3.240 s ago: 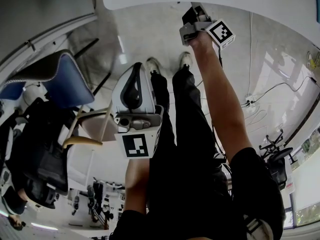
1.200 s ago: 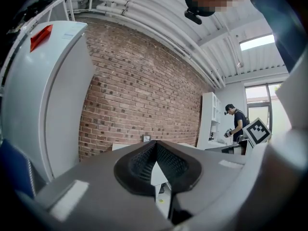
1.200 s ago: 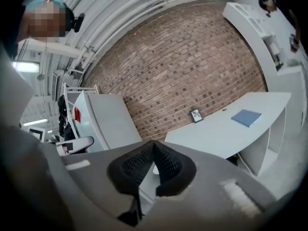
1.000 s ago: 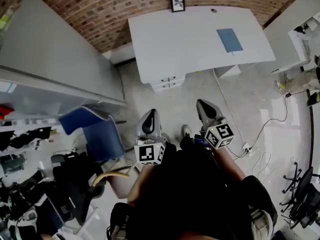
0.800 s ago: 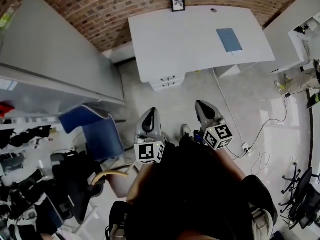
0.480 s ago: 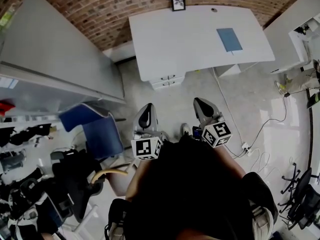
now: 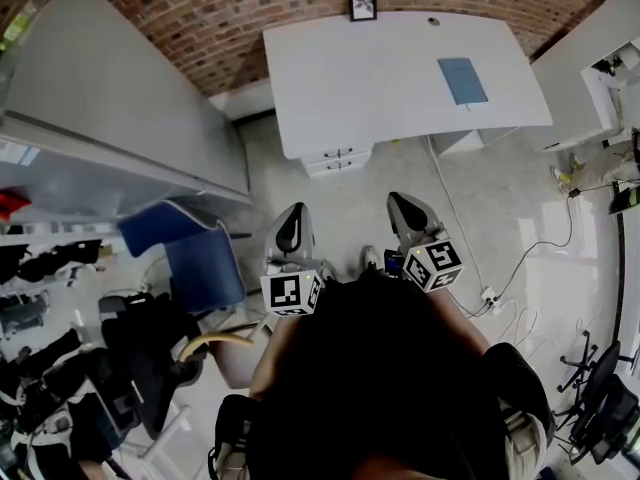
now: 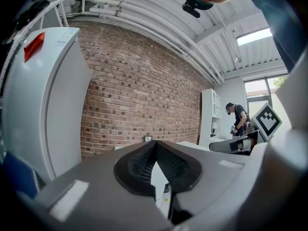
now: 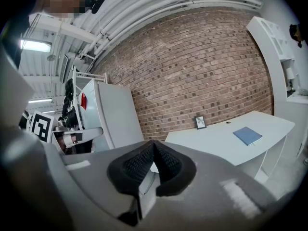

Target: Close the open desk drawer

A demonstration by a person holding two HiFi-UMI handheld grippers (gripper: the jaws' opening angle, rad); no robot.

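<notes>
Holding the left gripper [image 8: 155,148] shut, pad against pad, nothing caught between. Same with the right gripper [image 9: 153,148]: jaws together, empty. Keeping both tucked in near the waist, aimed roughly across the room toward the counter [image 7: 380,78].

Standing well back from that counter now, with open floor between. Quite unlike a few seconds ago, when stretching the right arm far out toward a white edge with the head bent low over the feet. Barely shifting over the last second.

Looking ahead to the drawer [image 7: 338,155] in the small unit under the counter's near left end: two fronts with dark handles, seemingly level with each other, neither sticking out, though too small to be sure. Judging the push as probably done, and this as stepping away afterwards.

Farther out: a blue book [image 7: 462,80] on the counter, a small framed picture [image 7: 362,4] against the brick wall [image 7: 230,18], and a blue chair [image 7: 195,258] off to the left.
</notes>
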